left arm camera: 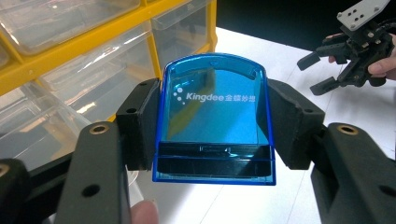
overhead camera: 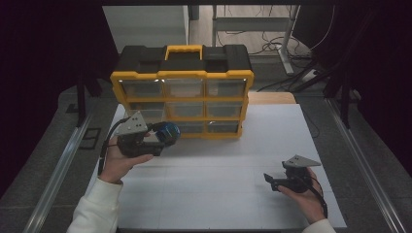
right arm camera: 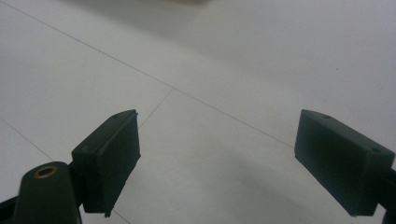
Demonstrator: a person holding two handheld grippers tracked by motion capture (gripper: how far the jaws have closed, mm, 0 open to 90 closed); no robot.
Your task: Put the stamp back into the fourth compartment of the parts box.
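High view: white table (overhead camera: 218,184), floor cables (overhead camera: 277,46), apparently.

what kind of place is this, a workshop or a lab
Likely a lab or recording workspace: a white table framed by metal rails, a yellow drawer organiser on it, and loose cables on the floor beneath a desk behind.

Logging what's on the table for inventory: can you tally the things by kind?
Yellow-and-black drawer organizer: 1
Blue translucent Kingdee holder, clamped in the left gripper: 1
Handheld grippers, counting the open right gripper: 2
Total: 4
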